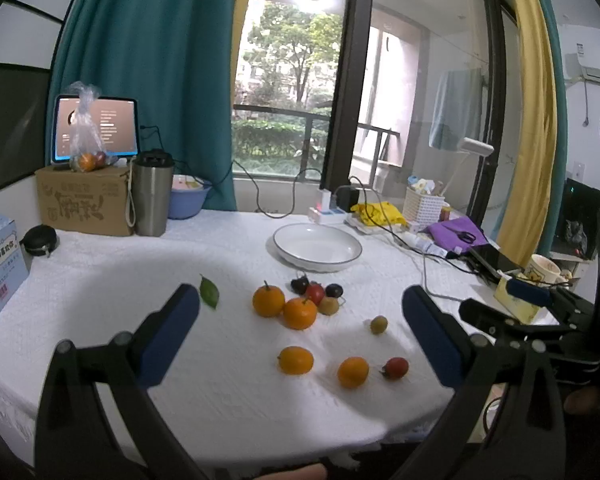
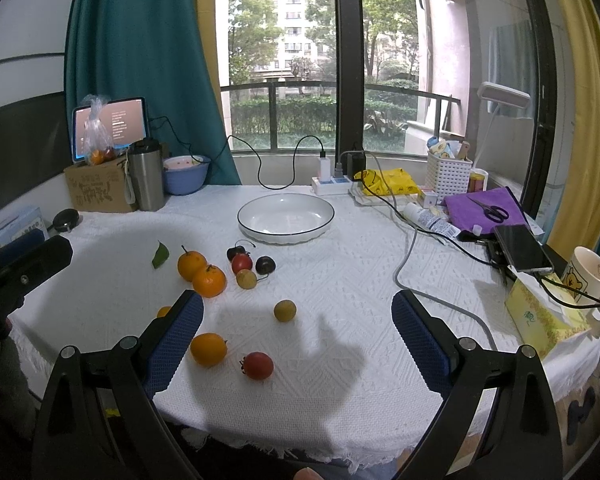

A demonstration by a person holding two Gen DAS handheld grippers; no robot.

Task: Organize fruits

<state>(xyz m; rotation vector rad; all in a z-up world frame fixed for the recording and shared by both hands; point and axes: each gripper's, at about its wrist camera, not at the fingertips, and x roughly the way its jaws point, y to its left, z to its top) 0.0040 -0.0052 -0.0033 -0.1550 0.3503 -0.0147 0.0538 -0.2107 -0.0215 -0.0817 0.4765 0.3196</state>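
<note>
Several fruits lie loose on the white tablecloth. Two stemmed oranges (image 1: 284,306) (image 2: 202,274) touch, with dark cherries (image 1: 300,284), a red tomato (image 1: 315,293) and a yellowish fruit (image 1: 329,306) beside them. Nearer lie two kumquats (image 1: 295,360) (image 1: 353,372), a red cherry tomato (image 1: 396,368) (image 2: 257,365) and a green-yellow fruit (image 1: 379,324) (image 2: 285,311). An empty white plate (image 1: 317,246) (image 2: 286,213) stands behind. My left gripper (image 1: 300,320) is open and empty above the near fruits. My right gripper (image 2: 298,320) is open and empty, also showing at the right of the left wrist view (image 1: 512,304).
A green leaf (image 1: 209,292) lies left of the oranges. At the back stand a cardboard box (image 1: 84,202), steel tumbler (image 1: 152,196), blue bowl (image 1: 188,198) and power strip (image 2: 330,184) with cables. On the right are a purple cloth (image 2: 482,210), phone (image 2: 522,248), tissue box (image 2: 540,316) and mug (image 2: 590,276).
</note>
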